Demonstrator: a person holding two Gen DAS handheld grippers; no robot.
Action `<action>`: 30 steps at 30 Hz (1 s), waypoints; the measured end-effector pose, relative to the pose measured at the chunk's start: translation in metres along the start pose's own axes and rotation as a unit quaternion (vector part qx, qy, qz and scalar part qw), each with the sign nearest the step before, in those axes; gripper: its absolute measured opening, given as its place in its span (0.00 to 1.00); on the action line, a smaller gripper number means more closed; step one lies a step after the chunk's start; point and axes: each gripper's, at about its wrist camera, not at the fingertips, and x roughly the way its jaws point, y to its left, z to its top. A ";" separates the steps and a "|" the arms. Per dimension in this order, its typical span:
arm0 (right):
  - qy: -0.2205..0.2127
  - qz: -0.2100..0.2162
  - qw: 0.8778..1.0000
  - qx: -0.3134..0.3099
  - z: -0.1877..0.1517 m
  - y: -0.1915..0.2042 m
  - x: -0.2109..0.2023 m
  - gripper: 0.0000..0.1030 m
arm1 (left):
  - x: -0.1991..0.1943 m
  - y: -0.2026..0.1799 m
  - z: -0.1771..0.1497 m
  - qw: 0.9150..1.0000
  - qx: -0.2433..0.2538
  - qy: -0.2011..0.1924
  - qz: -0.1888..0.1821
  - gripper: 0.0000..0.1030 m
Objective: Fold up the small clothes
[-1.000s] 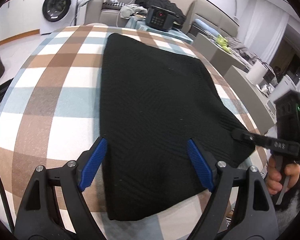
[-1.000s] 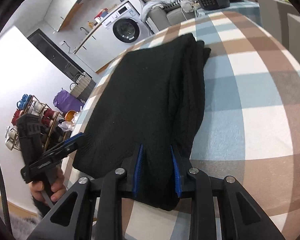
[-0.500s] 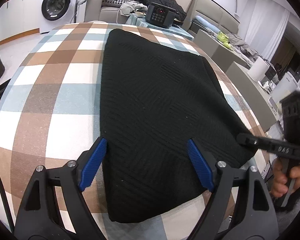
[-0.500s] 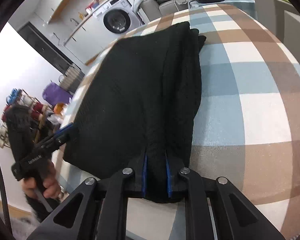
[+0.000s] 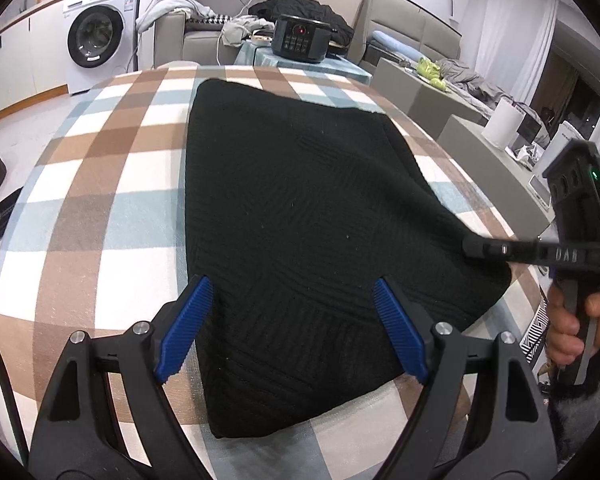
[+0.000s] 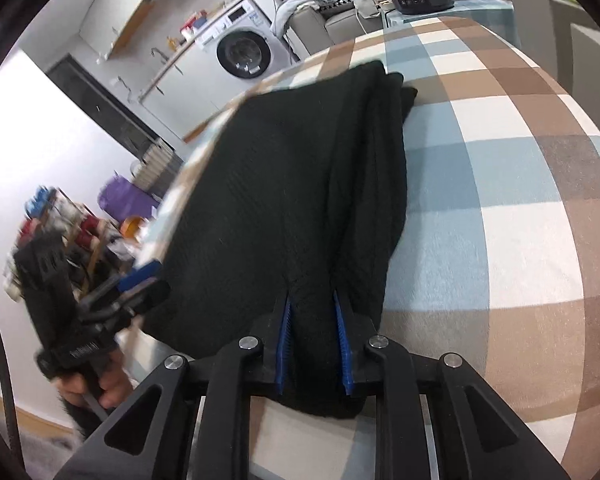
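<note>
A black knit garment lies folded lengthwise on the checked tablecloth. My left gripper is open, its blue pads spread over the garment's near left corner without closing on it. My right gripper is shut on the garment's near right corner, cloth bunched between the blue pads. The right gripper also shows in the left wrist view at the garment's right edge. The left gripper shows blurred in the right wrist view, by the cloth's left corner.
A black cooker stands on a small table beyond the far edge. A washing machine is at the back left, a sofa with clothes behind. Grey blocks and a white roll stand to the right. The table edge is close in front.
The right gripper, still clamped on the corner, has shifted slightly. The left gripper has stayed open over the near left corner, with the view tilting up a little.
</note>
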 end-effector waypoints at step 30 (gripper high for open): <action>-0.072 -0.115 0.988 -0.077 0.058 0.002 0.012 0.13 | 0.018 -0.009 -0.010 0.998 0.048 0.016 -0.023 0.80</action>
